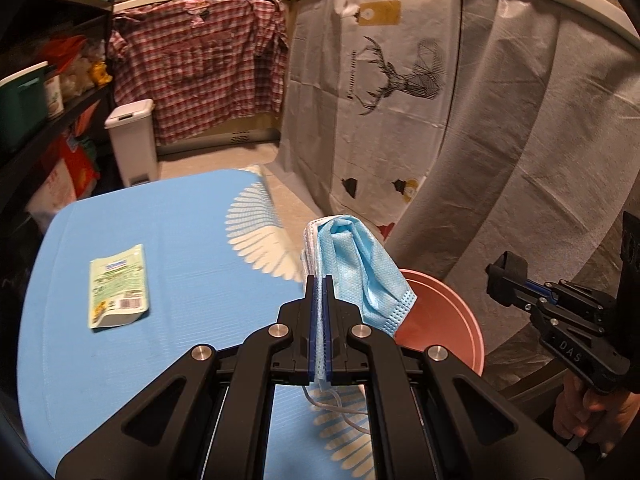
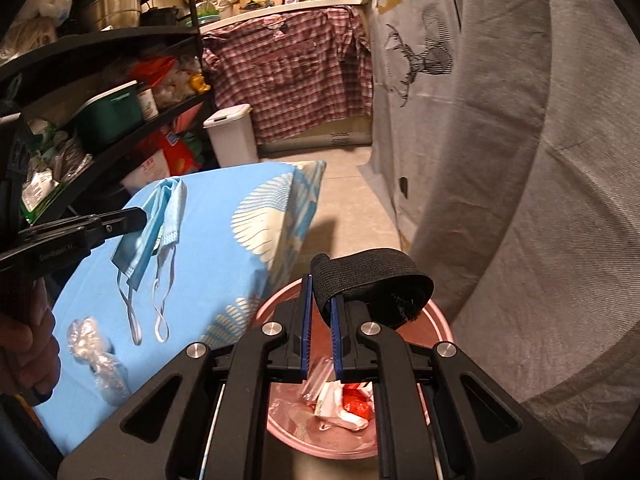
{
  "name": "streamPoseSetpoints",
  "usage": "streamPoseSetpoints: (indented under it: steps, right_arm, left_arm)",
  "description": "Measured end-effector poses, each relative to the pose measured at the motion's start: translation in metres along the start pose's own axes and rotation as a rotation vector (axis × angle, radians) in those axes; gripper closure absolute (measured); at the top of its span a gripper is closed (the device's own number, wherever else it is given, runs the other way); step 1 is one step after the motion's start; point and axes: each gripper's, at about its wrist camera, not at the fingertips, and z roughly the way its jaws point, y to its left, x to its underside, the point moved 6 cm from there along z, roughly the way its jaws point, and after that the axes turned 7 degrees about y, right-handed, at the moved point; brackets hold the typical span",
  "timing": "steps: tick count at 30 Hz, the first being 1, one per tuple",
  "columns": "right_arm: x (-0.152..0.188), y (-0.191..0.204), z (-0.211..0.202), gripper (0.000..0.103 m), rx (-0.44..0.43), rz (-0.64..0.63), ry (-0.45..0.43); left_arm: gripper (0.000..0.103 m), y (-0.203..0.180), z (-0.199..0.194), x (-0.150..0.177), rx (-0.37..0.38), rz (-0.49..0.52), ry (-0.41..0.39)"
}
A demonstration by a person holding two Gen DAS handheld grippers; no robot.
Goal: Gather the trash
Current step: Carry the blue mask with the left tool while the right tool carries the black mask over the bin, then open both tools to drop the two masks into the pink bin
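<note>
My left gripper is shut on blue and white face masks, held above the blue table near its right edge; in the right wrist view the masks hang from it with ear loops dangling. My right gripper is shut on a black elastic band and holds it over the pink bin, which has wrappers inside. The bin stands on the floor beside the table. A green-white wrapper and crumpled clear plastic lie on the table.
A grey cloth with a deer print hangs on the right. A white pedal bin stands on the floor behind the table. Dark shelves with clutter are on the left. A plaid shirt hangs at the back.
</note>
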Motion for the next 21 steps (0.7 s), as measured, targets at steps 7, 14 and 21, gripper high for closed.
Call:
streamPoseSetpoints:
  steps: [7, 14, 21]
  right_arm:
    - [-0.001, -0.015, 0.007, 0.094, 0.025, 0.023, 0.003]
    - [0.0, -0.027, 0.017, 0.091, 0.027, 0.051, 0.024]
    - [0.001, -0.026, 0.034, 0.087, 0.016, 0.041, 0.075]
  left_arm:
    - [0.101, -0.028, 0.024, -0.005, 0.037, 0.018, 0.022]
    - [0.1, -0.049, 0.052, -0.003, 0.053, 0.048, 0.063]
    - [0.099, -0.058, 0.073, 0.001, 0.069, 0.064, 0.11]
